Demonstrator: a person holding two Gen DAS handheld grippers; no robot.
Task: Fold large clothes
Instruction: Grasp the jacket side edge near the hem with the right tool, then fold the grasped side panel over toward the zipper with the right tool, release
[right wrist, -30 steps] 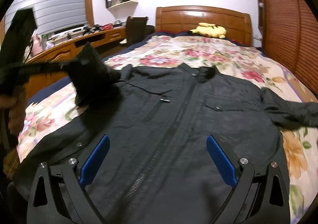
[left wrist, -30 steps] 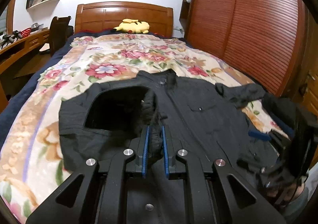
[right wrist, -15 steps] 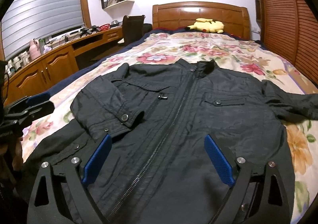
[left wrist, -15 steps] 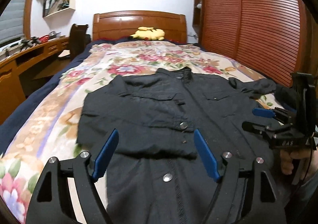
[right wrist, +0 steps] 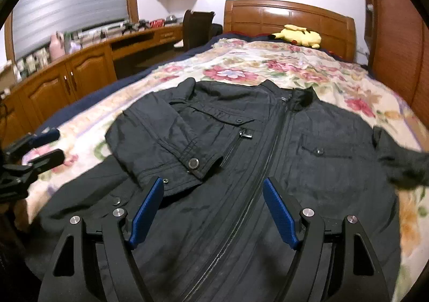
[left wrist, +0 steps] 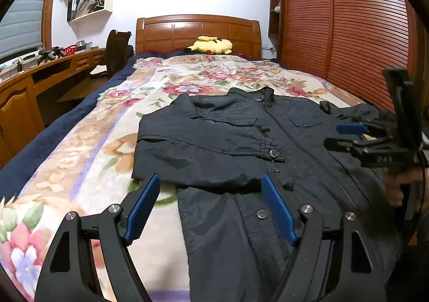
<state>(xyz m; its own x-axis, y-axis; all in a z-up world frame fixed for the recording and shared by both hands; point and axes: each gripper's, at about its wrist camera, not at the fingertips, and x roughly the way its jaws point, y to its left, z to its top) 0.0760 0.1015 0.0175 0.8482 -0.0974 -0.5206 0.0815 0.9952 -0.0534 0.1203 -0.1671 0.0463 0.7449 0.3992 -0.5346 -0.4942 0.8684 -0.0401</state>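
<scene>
A black jacket (left wrist: 241, 141) lies front-up on the floral blanket (left wrist: 88, 146) of a bed (right wrist: 289, 18), collar toward the far headboard and hem at the near edge. Its left sleeve (left wrist: 203, 152) is folded across the chest, the cuff with a metal snap resting just left of the zipper (right wrist: 257, 168). The right sleeve (right wrist: 402, 165) stretches out to the right over the blanket, blurred at its end.

The left tool (left wrist: 210, 208) hovers above the jacket's near left part, its blue pads spread wide with nothing between them but the cloth beneath, which they do not press. The right tool (right wrist: 213, 211) hangs over the jacket's middle near the zipper; its jaws are closing, yet they stand apart and grip nothing. In the left wrist view the right tool appears at the right edge, borne by a hand (left wrist: 396, 186).

A yellow plush toy (left wrist: 210, 44) lies at the headboard. A wooden worktop (right wrist: 88, 60) with cupboards runs along the left wall, a chair (left wrist: 116, 50) beside it, and slatted wardrobe doors (left wrist: 348, 20) stand on the right.
</scene>
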